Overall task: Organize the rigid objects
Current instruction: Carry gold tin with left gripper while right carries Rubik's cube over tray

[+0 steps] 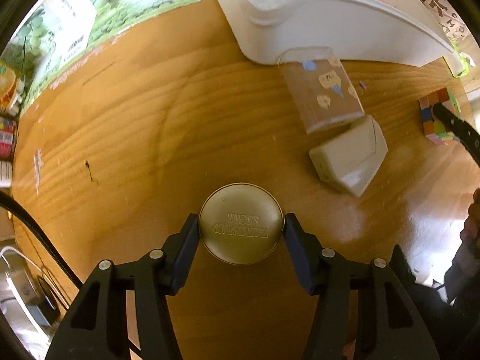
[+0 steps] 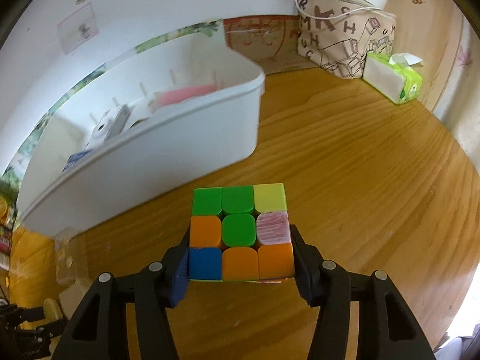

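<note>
Tin and cube are each gripped, one per hand. The left gripper (image 1: 241, 229) points straight down at the wooden surface (image 1: 135, 138) and its fingers (image 1: 187, 240) are clenched on a round golden tin (image 1: 241, 223), one pad on either side of the rim; the embossed lid faces the camera with its lettering upside down. Beyond the tin, further right, a small cream box (image 1: 349, 157) lies tilted on the surface, and just beyond that a clear sleeve with pale stickers (image 1: 325, 90) lies with its far end against the wall of a white plastic bin (image 1: 345, 27). At the far right edge of the left wrist view the colourful cube shows with a dark finger across it.

The right gripper (image 2: 240, 253) angles down and its fingers (image 2: 303, 258) are clamped on the puzzle cube (image 2: 240, 231), pressing its left and right sides. The top face shows green, yellow, orange, blue and one worn pinkish tile. The white bin (image 2: 168, 138) stands to the left and beyond the cube, holding a pink item and some white things too blurred to name. In the far right corner stand a lettered fabric bag (image 2: 345, 39) and, beside it, a green tissue pack (image 2: 393, 81).
</note>
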{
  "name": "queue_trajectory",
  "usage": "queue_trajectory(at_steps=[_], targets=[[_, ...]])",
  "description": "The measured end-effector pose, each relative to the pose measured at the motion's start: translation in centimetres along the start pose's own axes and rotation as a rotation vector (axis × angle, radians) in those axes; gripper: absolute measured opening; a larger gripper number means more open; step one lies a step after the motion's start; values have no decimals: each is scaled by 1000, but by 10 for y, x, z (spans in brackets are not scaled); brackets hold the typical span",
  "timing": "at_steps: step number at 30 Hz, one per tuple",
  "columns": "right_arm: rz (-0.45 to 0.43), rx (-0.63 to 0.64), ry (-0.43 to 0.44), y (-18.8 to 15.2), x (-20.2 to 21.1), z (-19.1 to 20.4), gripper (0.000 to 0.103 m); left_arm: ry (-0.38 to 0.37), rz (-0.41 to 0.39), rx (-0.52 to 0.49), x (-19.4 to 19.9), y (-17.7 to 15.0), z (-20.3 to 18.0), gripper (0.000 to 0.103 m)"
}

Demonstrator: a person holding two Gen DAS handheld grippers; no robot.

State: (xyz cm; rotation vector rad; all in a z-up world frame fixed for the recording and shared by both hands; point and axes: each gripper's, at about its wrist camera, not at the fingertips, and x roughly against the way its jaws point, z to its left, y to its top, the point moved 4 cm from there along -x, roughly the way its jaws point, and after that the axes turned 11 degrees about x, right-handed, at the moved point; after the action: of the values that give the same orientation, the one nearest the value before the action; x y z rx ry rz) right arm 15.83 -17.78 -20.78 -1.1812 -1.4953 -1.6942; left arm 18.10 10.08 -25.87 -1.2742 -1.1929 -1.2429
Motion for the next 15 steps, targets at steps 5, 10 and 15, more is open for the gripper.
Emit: queue_trajectory(at_steps=[5, 10, 15], targets=[[41, 30, 59, -17, 12, 13, 57, -9, 40, 62, -1, -15, 6, 60], [106, 71, 110, -33, 22, 22, 57, -23, 45, 113, 6, -31, 8, 60], [197, 83, 191, -46, 30, 23, 57, -33, 28, 144, 19, -42, 0, 60]])
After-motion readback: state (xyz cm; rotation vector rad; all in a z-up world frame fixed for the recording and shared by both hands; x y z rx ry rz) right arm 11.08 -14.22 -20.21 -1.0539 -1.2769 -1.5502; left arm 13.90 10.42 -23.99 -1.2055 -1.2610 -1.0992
